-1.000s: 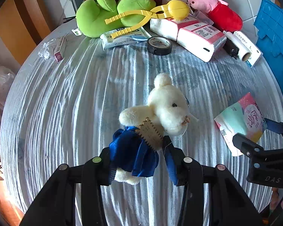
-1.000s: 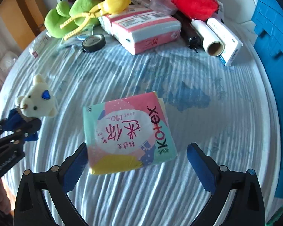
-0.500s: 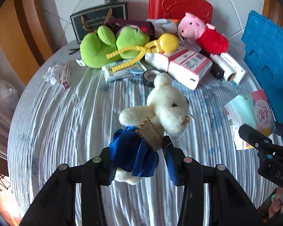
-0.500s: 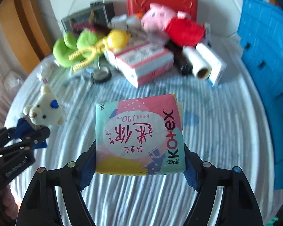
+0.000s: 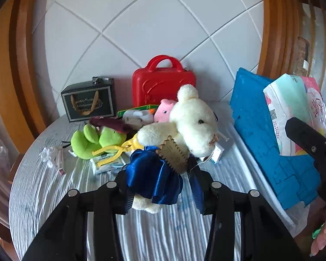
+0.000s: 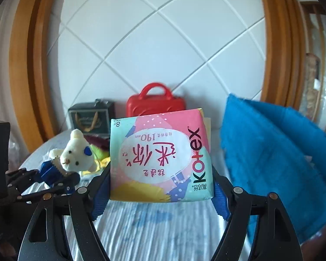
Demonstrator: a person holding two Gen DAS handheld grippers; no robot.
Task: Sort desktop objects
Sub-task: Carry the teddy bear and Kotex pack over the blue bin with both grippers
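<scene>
Both things are already off the table (image 5: 54,195) and in a grasp, so the coming move turns on where each goes down. The left hand-held gripper (image 5: 160,187) is clenched on the cream teddy bear (image 5: 191,126) at its blue satin bow, the bear's long axis leaning up and away from the fingers, head toward the table's far edge. The right hand-held gripper (image 6: 160,192) clamps the pink-and-teal pad packet (image 6: 160,158) by its two short sides, its broad face to the camera and its long axis running across the jaws. The clutter, with the green plush (image 5: 95,140) and the red case (image 5: 163,87), lies along the far edge, ahead of and below both hands; the blue mat (image 6: 271,152) stands at the right edge, nearer the right hand.

A second ago the packet lay flat on the table between wide-spread fingers. Now it is gripped and lifted. The bear, already held then, hangs higher, and both views have tilted up to the tiled wall.
</scene>
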